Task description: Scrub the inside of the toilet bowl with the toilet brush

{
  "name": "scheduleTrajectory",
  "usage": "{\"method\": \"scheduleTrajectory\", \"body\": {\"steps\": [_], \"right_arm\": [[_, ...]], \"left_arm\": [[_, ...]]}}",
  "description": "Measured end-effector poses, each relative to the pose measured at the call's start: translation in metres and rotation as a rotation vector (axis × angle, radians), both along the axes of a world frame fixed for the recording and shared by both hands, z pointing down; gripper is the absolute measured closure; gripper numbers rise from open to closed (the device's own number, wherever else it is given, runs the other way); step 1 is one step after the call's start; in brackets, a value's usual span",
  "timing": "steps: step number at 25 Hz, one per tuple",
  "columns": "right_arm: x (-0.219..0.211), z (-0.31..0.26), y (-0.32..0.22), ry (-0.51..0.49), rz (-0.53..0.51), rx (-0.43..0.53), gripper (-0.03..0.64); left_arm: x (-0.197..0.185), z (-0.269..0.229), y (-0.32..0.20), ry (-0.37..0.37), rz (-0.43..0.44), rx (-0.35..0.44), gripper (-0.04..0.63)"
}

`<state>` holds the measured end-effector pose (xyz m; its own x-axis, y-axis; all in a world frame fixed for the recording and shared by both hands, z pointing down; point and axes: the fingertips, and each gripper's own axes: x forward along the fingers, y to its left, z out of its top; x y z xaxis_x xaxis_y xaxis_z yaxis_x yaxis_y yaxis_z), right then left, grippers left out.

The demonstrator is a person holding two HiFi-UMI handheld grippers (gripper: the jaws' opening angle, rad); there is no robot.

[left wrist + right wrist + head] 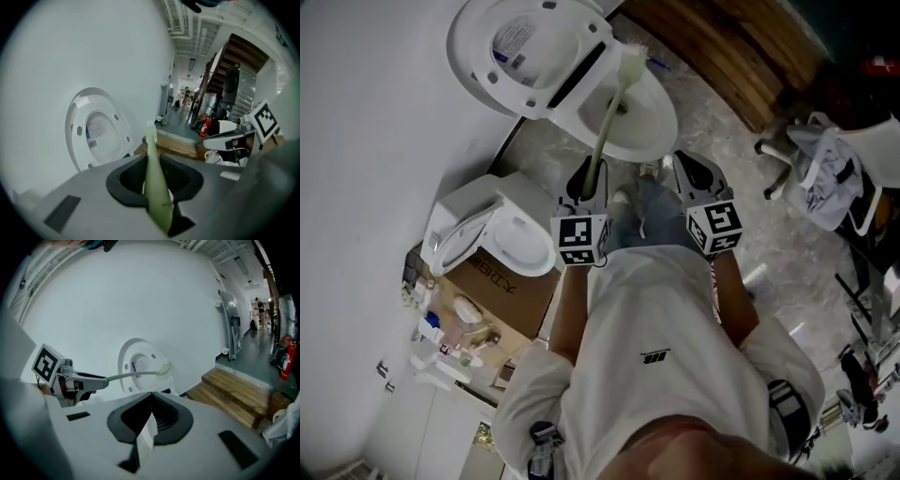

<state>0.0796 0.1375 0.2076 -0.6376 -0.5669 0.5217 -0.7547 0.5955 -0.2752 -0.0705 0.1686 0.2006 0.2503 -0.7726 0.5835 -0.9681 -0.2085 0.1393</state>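
Observation:
A white toilet stands against the wall with its lid raised and its bowl open. My left gripper is shut on the pale green handle of the toilet brush. The brush head hangs over the back of the bowl, near the hinge. In the left gripper view the handle runs out between the jaws beside the lid. In the right gripper view the brush crosses in front of the lid. My right gripper is shut and holds nothing.
A second toilet rests on a cardboard box at the left, by the wall. Wooden steps lie beyond the bowl on the right. A chair draped with cloth stands further right. A red fire extinguisher sits down the corridor.

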Motion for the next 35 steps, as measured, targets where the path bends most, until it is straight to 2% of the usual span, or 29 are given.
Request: {"method": "scheduleTrajectory", "body": {"steps": [14,27,35], "right_arm": [[-0.023,0.093,-0.013,0.02,-0.013,-0.113,0.621],[-0.039,0.177,-0.006,0.039,0.067,-0.214,0.621],[-0.032,0.217,0.007,0.052,0.1,-0.261,0.623]], "left_arm": [[-0.018,0.1,-0.019,0.02,0.006,-0.126,0.503],[-0.02,0.189,-0.019,0.043,0.086,-0.242,0.503],[-0.015,0.234,-0.012,0.041,0.115,-0.298,0.503]]}}
